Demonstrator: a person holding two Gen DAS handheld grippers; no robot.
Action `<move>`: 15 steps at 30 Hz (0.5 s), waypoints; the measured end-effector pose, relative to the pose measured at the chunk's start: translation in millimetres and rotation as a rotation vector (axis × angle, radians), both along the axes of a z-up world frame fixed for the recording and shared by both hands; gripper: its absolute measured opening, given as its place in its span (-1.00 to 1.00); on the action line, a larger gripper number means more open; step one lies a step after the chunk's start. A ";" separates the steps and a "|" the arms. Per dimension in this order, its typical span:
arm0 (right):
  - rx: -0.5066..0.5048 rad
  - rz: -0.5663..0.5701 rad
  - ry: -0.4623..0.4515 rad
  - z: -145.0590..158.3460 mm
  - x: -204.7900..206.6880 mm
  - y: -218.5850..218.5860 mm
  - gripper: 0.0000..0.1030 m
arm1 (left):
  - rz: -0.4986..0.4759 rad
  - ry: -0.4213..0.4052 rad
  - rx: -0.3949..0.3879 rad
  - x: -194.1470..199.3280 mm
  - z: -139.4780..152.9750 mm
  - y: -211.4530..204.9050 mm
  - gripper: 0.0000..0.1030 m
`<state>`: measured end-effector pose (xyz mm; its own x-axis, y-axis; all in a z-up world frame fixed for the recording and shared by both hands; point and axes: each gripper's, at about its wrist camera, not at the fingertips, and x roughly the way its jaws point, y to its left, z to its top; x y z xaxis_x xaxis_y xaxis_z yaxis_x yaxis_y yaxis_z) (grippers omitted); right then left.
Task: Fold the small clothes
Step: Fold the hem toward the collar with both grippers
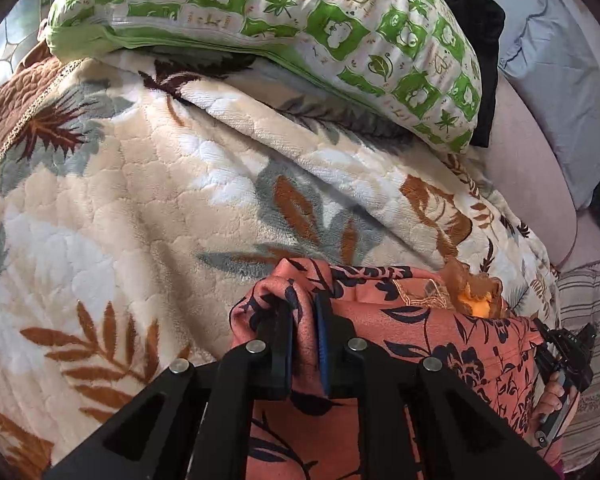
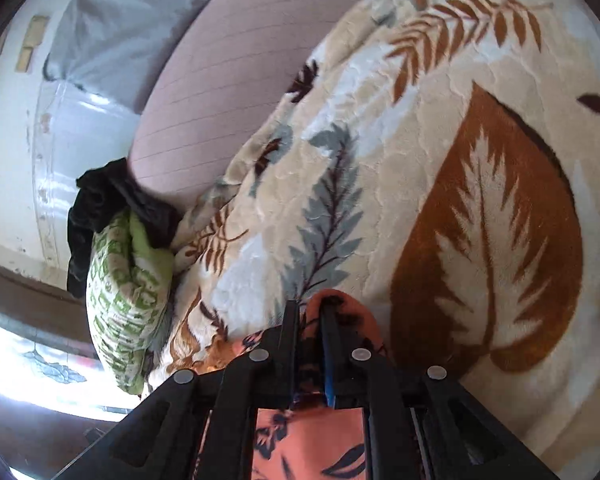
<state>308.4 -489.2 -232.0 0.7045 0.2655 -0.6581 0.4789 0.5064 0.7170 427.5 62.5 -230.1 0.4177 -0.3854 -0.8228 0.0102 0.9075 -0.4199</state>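
Observation:
A small orange garment point(image 1: 428, 332) with a dark floral print lies on the cream leaf-patterned blanket point(image 1: 148, 208). My left gripper point(image 1: 303, 308) is shut on a bunched edge of the garment at its left side. In the left wrist view the right gripper point(image 1: 564, 356) and the hand holding it show at the garment's right edge. In the right wrist view my right gripper point(image 2: 310, 314) is shut on a fold of the same orange garment point(image 2: 312, 436), which hangs below the fingers over the blanket point(image 2: 440, 184). An orange patch with gold trim point(image 1: 472, 300) shows at the garment's top.
A green-and-white pillow point(image 1: 300, 28) rests on the blanket's far side, with a black cloth point(image 1: 484, 40) behind it. It also shows in the right wrist view point(image 2: 128, 292). A pink sheet point(image 2: 220, 80) and grey pillow point(image 2: 120, 20) lie beyond. A striped cloth point(image 1: 588, 320) is at the right.

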 end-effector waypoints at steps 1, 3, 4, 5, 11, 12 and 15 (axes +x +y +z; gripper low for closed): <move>0.052 -0.038 -0.028 -9.1 -2.9 -10.5 -0.75 | 0.009 -0.023 -0.036 -2.2 1.2 4.6 -0.75; 0.157 -0.103 -0.102 -18.7 -13.4 -32.1 -0.46 | 0.033 -0.085 -0.105 -10.0 10.0 16.4 -0.74; 0.178 -0.142 -0.140 -17.3 -22.1 -41.9 0.11 | 0.050 -0.114 -0.150 -14.5 15.9 22.4 -0.71; 0.191 -0.181 -0.174 -13.1 -32.5 -51.0 0.71 | 0.070 -0.132 -0.182 -18.6 21.7 27.2 -0.64; -0.030 0.007 -0.172 57.5 -49.8 -17.6 0.30 | 0.144 -0.323 0.130 -84.4 77.9 1.5 0.28; -0.110 0.099 -0.133 68.7 -46.0 6.8 0.20 | 0.136 -0.331 0.170 -96.9 82.0 -7.8 0.50; -0.243 0.359 -0.038 76.0 -33.2 86.0 -0.12 | 0.089 -0.257 0.195 -118.7 69.7 -27.7 0.61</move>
